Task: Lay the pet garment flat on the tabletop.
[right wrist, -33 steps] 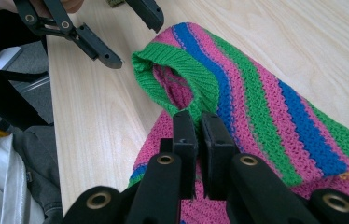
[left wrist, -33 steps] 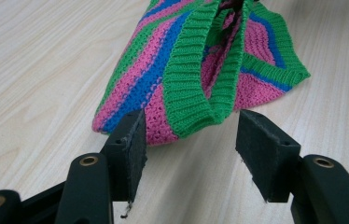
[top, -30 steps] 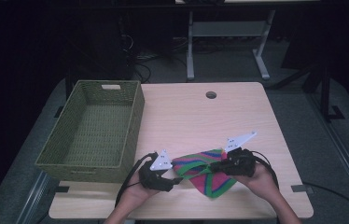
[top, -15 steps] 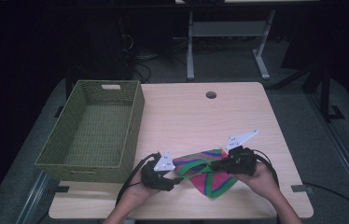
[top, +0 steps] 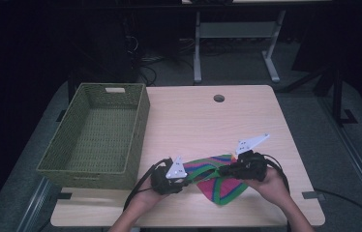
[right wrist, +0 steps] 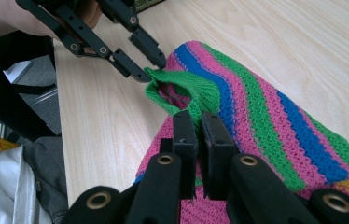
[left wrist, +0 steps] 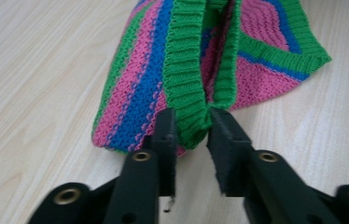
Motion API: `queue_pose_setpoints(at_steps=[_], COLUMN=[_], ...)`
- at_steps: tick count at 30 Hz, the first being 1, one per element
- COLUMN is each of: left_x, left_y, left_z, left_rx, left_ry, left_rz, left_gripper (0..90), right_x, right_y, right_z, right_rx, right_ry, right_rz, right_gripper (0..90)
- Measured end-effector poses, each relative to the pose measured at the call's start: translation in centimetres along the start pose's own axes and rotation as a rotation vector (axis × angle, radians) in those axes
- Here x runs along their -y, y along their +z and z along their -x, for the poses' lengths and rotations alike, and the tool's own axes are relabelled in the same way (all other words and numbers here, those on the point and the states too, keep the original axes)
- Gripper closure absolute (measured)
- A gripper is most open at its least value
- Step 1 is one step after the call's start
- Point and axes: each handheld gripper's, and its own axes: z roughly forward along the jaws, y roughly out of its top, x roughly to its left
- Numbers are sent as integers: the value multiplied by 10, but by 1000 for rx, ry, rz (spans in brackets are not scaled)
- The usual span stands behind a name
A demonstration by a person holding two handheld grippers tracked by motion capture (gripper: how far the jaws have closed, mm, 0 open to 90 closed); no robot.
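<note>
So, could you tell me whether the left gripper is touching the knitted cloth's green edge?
Touching: in the left gripper view, the left gripper has just closed its jaws onto the green edge.

- We see a light wooden table (top: 193, 121) with rounded corners and pale grain running along its length.
- A round cable hole (top: 218, 98) sits near its far edge, roughly in the middle.
- A green woven basket (top: 97, 137) with a handle slot in its far wall stands on the table's left part.
- Under and around the table we see grey carpet (top: 324, 145).
- Beyond the far edge stands a pale metal frame (top: 234, 34) with splayed feet, with loose cables (top: 145, 63) on the floor beside it.
- The room behind is dark; light falls mainly on the tabletop.
</note>
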Motion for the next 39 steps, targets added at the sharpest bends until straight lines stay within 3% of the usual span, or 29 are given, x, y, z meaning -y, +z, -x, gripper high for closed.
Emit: queue_pose_setpoints(at_steps=[4,17,23,39], left_x=[0,1,-4,-8], left_y=[2,-6,-15,-38], left_z=[2,0,1,-6], left_rx=[18,44,35,5], left_ry=[13,23,49,53], left_rz=[-9,-1,0,14], left_gripper=[847,873,876,877], right_x=[0,2,4,-1], right_y=[-1,-1,-2,1], right_z=[0,-4,-9,-27], right_rx=[-2,-4,-8,-35], right_ry=[1,-15,-28,-62], right_rz=[4,-17,-29,-36], right_gripper=[854,854,854,854])
